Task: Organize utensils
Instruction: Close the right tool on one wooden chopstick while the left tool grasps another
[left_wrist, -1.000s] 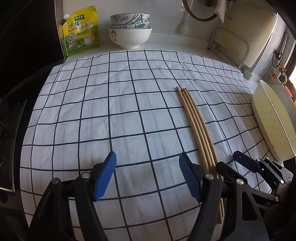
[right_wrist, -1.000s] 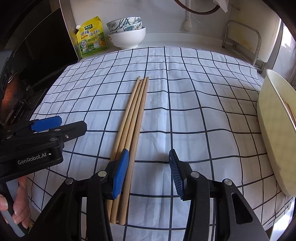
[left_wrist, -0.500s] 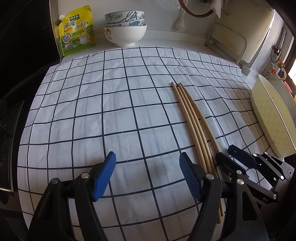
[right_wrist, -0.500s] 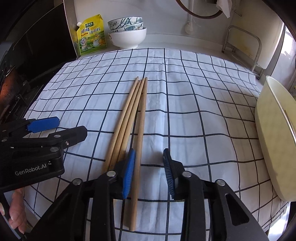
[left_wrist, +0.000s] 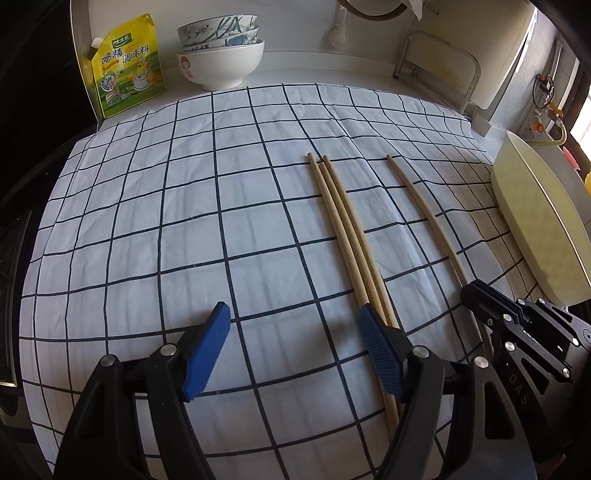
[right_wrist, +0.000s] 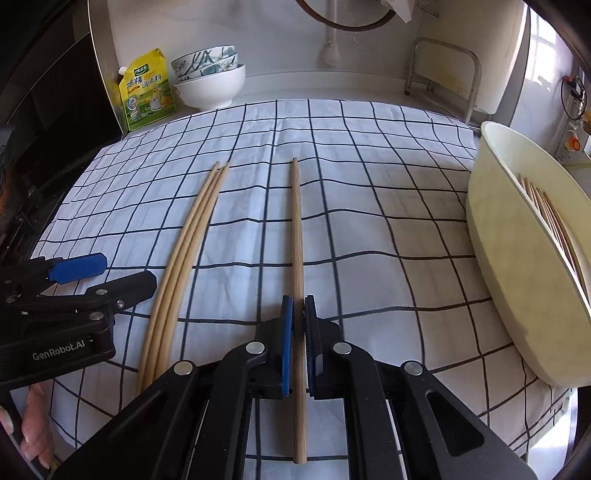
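My right gripper (right_wrist: 298, 314) is shut on one long wooden chopstick (right_wrist: 296, 229), which points forward just over the checked cloth (right_wrist: 369, 221). In the left wrist view that chopstick (left_wrist: 424, 210) lies apart to the right, with the right gripper (left_wrist: 476, 291) at its near end. Three chopsticks (right_wrist: 184, 251) lie together on the cloth to the left; in the left wrist view (left_wrist: 347, 229) they run under my left gripper's right finger. My left gripper (left_wrist: 293, 328) is open and empty over the cloth. It also shows in the right wrist view (right_wrist: 99, 277).
A cream oval tub (right_wrist: 524, 258) holding several chopsticks stands at the right edge of the cloth. Stacked bowls (left_wrist: 219, 55) and a yellow seasoning pouch (left_wrist: 127, 66) stand at the back. A metal rack (right_wrist: 443, 74) is at the back right. A dark stove area borders the left.
My right gripper has closed on one chopstick from the bundle and moved it to the right, away from the others. The left gripper stays open.
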